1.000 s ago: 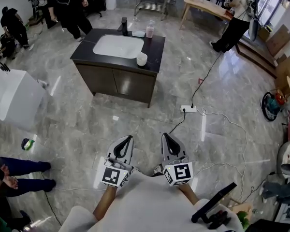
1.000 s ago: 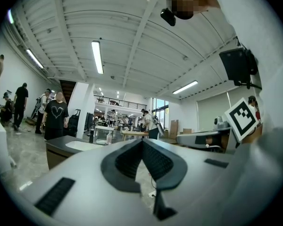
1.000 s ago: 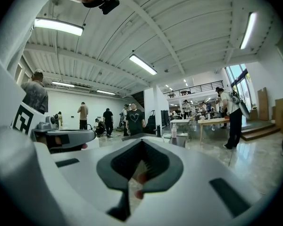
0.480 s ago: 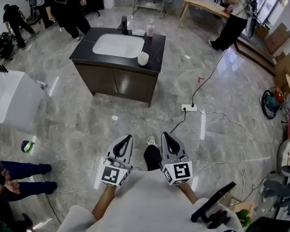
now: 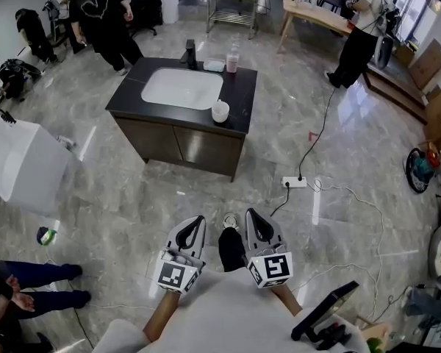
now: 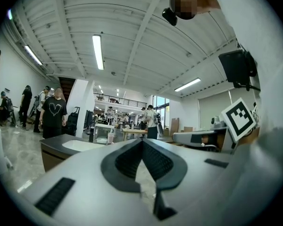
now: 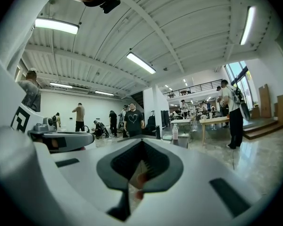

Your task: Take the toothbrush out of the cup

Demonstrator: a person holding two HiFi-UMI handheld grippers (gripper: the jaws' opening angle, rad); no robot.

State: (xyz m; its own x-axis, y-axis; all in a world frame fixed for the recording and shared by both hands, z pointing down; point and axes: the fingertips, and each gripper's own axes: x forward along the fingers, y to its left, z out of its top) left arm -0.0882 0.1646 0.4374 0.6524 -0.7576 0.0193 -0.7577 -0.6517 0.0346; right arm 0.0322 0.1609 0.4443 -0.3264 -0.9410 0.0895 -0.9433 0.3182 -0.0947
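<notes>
Head view: the left gripper [image 5: 199, 219] and right gripper [image 5: 250, 213] have advanced with the person. A shoe [image 5: 231, 219] now shows between them, and the sink counter [image 5: 242, 94] is nearer than a second ago, though still well ahead of both jaws. Judgement: approach only, no reach begun. A pinkish cup [image 5: 232, 63] stands at the counter's far edge, beside the faucet [image 5: 191, 52], roughly straight ahead of the jaws. A white cup [image 5: 220, 111] sits at the near edge. The toothbrush is too small to make out; a pale form above the pinkish cup may be it. Left gripper view: jaws closed tip to tip, nothing between them; counter ahead and left of the tips. Right gripper view: jaws likewise closed and empty; the pinkish cup is ahead, just right of the tips, clear-walled with pink in its lower part.
</notes>
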